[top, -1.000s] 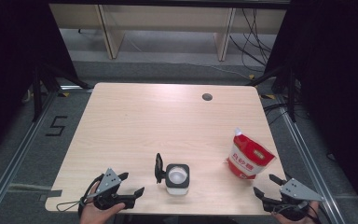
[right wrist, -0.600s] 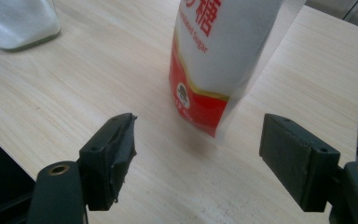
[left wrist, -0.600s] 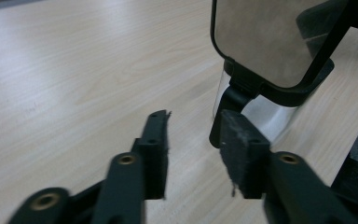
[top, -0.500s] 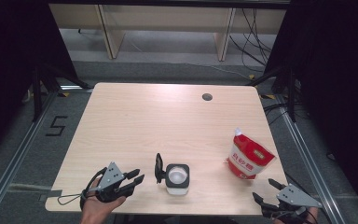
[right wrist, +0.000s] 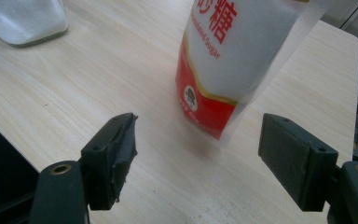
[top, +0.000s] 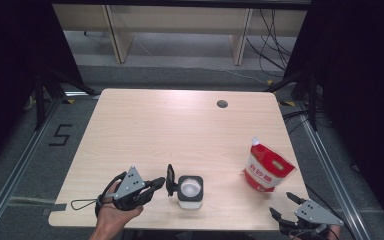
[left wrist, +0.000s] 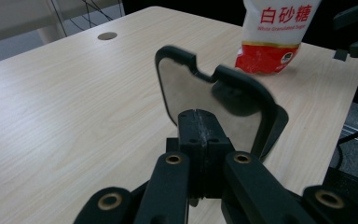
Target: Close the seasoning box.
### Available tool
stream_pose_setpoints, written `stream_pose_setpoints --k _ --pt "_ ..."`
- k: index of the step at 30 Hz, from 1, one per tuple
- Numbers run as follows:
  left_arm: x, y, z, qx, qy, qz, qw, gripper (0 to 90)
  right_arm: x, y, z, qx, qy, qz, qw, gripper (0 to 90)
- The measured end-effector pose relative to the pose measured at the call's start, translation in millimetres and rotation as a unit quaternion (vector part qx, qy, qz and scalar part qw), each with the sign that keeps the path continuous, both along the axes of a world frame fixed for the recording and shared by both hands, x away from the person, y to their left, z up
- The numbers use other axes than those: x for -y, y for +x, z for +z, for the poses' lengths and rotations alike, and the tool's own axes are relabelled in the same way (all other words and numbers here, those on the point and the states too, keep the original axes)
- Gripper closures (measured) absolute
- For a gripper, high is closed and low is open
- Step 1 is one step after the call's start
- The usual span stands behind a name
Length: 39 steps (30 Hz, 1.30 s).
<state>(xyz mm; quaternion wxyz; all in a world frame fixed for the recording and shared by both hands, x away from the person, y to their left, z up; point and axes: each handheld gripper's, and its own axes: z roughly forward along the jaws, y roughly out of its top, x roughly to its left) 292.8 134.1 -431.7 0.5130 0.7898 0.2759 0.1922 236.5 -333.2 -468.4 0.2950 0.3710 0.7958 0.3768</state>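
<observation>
High view has most of the tabletop (top: 145, 130) bare, so the whole far half up to the cable hole (top: 222, 104) near the far edge is free room. Everything sits along the near edge. The left gripper (top: 158, 183) hovers close to the near left corner, jaws just snapped together with nothing caught between them, tips right beside the black flip lid (top: 170, 179) of the square jar (top: 190, 190). That jar stands open near the middle of the near edge, white stuff inside. In the left gripper view the lid (left wrist: 214, 100) stands upright directly past the closed tips and blocks the jar body behind it.

The red and white sugar pouch (top: 267, 170) stands upright toward the near right corner, well apart from the jar. The right gripper (top: 284, 206) is spread wide, off the near right corner, holding nothing, partly cut off by the frame. In the right gripper view the pouch (right wrist: 233, 60) sits beyond the gap, top cropped.
</observation>
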Motion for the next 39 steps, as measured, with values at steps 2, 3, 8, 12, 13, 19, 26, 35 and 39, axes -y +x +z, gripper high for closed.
stream_pose_setpoints --k 2,3,8,12,13,19,26,35,39 --pt "1.7 -0.2 2.9 0.000 0.004 -0.002 1.0000 88.9 0.1 0.5 0.0 0.000 -0.001 0.003 1.0000 28.2" --pt "1.5 0.4 4.1 0.002 0.009 -0.005 0.9999 88.9 0.0 0.5 -0.2 0.000 0.001 0.002 1.0000 28.2" --pt "2.7 1.0 6.3 0.009 0.015 -0.009 0.9998 88.9 -0.1 0.7 -0.2 0.000 -0.002 0.004 1.0000 28.2" --pt "4.1 -1.1 8.9 0.016 0.029 -0.007 0.9994 88.9 -0.4 0.0 -0.4 -0.006 0.002 -0.002 1.0000 28.2" --pt "4.2 -0.8 9.3 0.018 0.032 -0.009 0.9993 89.0 -0.2 0.4 -0.3 -0.002 0.000 0.002 1.0000 28.1" --pt "7.3 -0.4 10.7 0.024 0.041 -0.012 0.9988 88.9 -0.4 0.9 -0.1 0.001 -0.002 0.005 1.0000 28.2" --pt "12.9 -0.2 10.6 0.024 0.046 -0.016 0.9985 88.9 0.9 2.3 0.1 0.007 -0.006 0.011 0.9999 28.1" --pt "31.9 3.1 6.9 0.015 0.047 -0.038 0.9981 88.8 0.8 2.4 0.0 0.008 -0.007 0.013 0.9999 28.1" --pt "39.2 5.4 3.4 0.010 0.051 -0.043 0.9977 88.6 0.7 2.7 -0.1 0.011 -0.008 0.014 0.9998 28.1"
